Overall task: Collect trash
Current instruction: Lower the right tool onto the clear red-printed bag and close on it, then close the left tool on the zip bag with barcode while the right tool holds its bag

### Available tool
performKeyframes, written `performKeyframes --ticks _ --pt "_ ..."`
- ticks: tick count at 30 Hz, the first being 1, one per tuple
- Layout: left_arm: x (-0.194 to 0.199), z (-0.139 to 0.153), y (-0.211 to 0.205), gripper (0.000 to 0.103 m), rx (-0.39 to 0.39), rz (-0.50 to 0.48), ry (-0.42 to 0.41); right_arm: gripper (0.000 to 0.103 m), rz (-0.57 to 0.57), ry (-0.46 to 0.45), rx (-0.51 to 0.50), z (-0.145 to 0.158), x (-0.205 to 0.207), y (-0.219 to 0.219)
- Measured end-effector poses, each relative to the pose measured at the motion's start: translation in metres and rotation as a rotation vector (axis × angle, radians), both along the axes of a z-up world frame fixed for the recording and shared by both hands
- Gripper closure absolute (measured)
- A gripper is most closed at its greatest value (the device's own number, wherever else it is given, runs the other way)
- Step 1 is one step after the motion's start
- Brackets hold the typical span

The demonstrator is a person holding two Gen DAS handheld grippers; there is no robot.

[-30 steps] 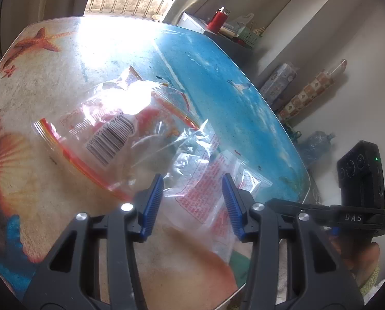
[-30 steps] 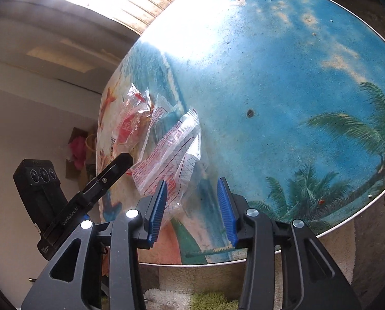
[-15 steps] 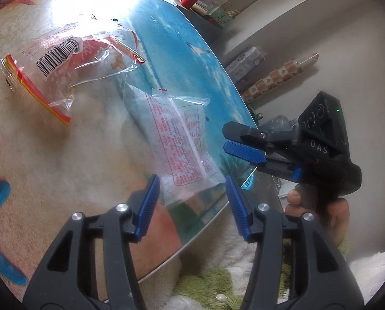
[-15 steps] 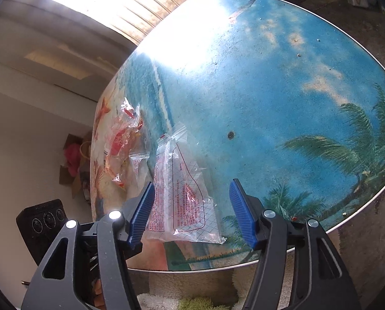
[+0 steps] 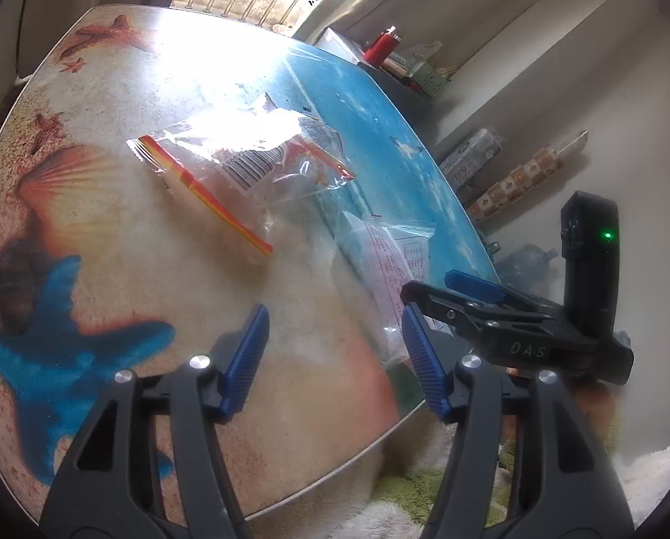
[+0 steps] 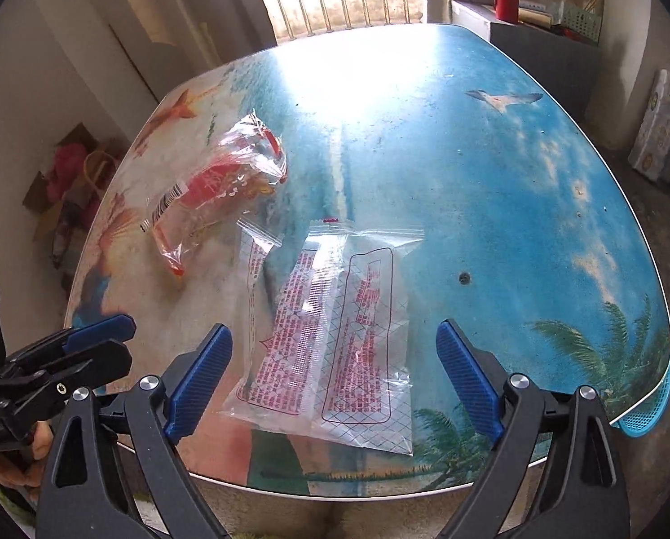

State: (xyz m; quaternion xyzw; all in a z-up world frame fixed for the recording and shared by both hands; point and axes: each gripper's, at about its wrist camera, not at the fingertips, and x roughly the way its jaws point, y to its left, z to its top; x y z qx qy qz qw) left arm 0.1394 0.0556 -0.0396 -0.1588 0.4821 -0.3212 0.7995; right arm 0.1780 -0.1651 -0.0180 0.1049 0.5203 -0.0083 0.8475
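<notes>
1. Two pieces of trash on the beach-print table (image 6: 492, 143): a clear zip bag with red print (image 6: 335, 337) at the near rim, and a crumpled red-and-clear wrapper (image 6: 218, 188) beyond and left of that bag, well apart from the rim.
2. Taking the zip bag as landmark: flat on the tabletop, long axis running from near rim toward the window, zip end far, bottom end reaching almost to the rim.
3. Right gripper (image 6: 335, 386) directly on the near side of the bag, jaws spread wide and holding nothing, one blue pad on each side of the bag's bottom end, so the long axis points straight out between the fingers.
4. Seen from the left wrist, the same zip bag (image 5: 393, 265) to the right of the left gripper (image 5: 335, 359), with the right gripper (image 5: 429, 301) right at the bag's near end. Left jaws also well apart and empty, over bare tabletop beside the bag.
5. Judged nearer to the bag: the right gripper, already aligned. Wrapper (image 5: 245, 175) ahead of the left gripper and farther from the rim than the bag.
6. Likely next: right fingers forward along the bag's axis, low to the tabletop, then closing on the bottom end. Risk: thin film lying flat, pads sliding over it instead of pinching.
</notes>
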Motion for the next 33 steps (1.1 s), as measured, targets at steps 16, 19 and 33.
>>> performKeyframes --ticks 16,19,33 --pt "0.018 0.014 0.025 0.039 0.071 0.096 -0.075 0.023 -0.002 0.02 -0.101 -0.017 0.003 0.002" --pt "0.023 0.021 0.023 0.035 0.099 0.093 -0.111 0.035 -0.016 0.012 -0.09 -0.015 -0.002 -0.007" --pt "0.085 0.04 -0.032 0.017 0.303 -0.078 -0.251 0.068 -0.04 -0.011 -0.019 -0.011 -0.014 -0.034"
